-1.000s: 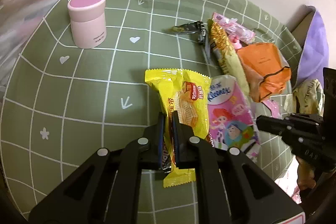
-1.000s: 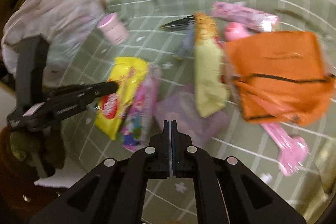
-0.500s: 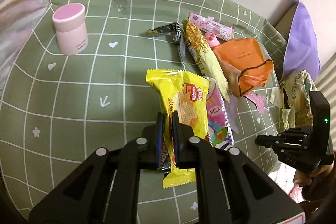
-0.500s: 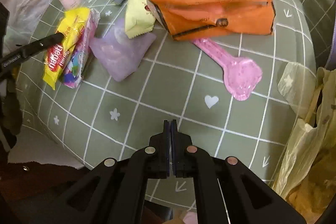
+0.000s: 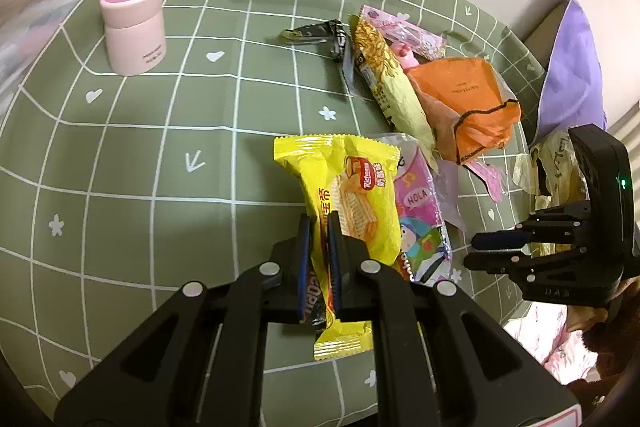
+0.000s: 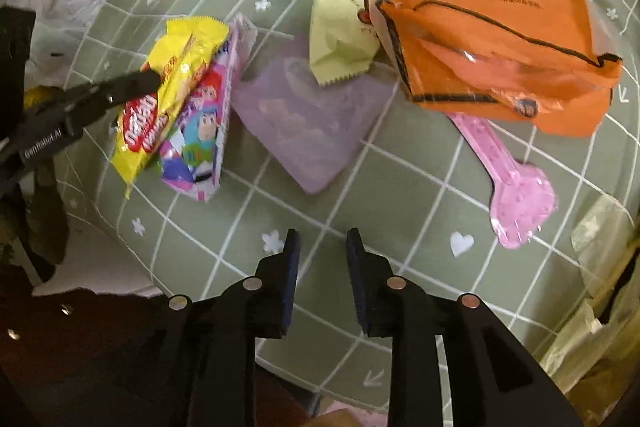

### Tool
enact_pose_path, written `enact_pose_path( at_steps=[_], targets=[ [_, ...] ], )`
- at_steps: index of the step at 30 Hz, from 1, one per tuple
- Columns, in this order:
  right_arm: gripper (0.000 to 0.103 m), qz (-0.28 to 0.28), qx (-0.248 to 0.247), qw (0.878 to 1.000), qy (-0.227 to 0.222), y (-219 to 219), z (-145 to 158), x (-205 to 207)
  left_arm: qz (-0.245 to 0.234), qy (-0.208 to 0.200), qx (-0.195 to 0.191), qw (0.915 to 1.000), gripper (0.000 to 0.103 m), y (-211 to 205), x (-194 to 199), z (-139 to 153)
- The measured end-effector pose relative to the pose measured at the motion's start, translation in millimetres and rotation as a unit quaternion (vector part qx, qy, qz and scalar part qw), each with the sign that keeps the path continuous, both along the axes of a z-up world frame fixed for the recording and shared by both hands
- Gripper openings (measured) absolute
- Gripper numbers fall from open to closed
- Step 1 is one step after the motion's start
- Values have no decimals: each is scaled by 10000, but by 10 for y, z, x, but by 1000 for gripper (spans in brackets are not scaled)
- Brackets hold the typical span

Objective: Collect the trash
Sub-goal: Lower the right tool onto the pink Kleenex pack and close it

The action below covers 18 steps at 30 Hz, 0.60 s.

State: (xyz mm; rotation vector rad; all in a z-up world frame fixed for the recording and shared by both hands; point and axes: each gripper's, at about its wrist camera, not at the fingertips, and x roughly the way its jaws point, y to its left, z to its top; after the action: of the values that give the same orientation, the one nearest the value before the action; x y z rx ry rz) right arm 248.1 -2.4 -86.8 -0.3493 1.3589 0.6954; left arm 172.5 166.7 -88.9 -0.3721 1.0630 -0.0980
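left gripper [image 5: 318,259]: clamped tight on the lower end of the yellow wafer snack pack [image 5: 344,195], same pinch as a second ago, hasn't let go or shifted much. The pack looks like it's resting on the green grid tablecloth [image 5: 160,131] near the front edge, can't tell if it's lifted at all.

right gripper [image 6: 322,255]: this is the change. It was squeezed shut a moment back; now the jaws have just been opening and there's nothing between them, just bare cloth near the front edge underneath.

what's nearest to it: pale purple pouch [image 6: 308,111] straight ahead toward the middle, pink plastic spoon [image 6: 516,187] off to its right, poking out from under the orange bag [image 6: 492,39].

rest of the pile: cartoon tissue pack [image 6: 204,131] tucked beside and partly under the yellow one, light green snack wrapper [image 6: 340,23] further back, pink jar [image 5: 134,31] off near the far left corner, well apart from the mess.

my read: the right one's getting ready to grab a piece, probably the purple pouch or the spoon. Most of the trash is still on the table, so early days.
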Motion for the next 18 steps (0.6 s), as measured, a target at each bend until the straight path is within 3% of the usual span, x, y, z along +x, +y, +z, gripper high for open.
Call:
enact_pose_path(
  at_steps=[4, 5, 8, 12, 16, 18],
  targets=[
    [25, -161, 448, 9976, -503, 91, 150, 11, 88, -17, 19, 10000, 7, 52, -24, 12],
    [25, -166, 831, 9939, -713, 95, 275, -49, 117, -22, 21, 9999, 7, 69, -36, 17],
    [26, -52, 1426, 9870, -745, 132, 363, -104, 173, -59, 23, 9998, 7, 102, -61, 42],
    [26, 128, 1189, 9885, -921, 364, 307, -152, 269, -141, 70, 9995, 7, 145, -96, 97],
    [26, -202, 1501, 9828, -1058, 390, 219, -30, 322, -210, 131, 9992, 7, 183, -119, 157],
    [26, -290, 1622, 9825, -867, 390, 147, 57, 324, -241, 170, 9990, 7, 185, -130, 194]
  ],
)
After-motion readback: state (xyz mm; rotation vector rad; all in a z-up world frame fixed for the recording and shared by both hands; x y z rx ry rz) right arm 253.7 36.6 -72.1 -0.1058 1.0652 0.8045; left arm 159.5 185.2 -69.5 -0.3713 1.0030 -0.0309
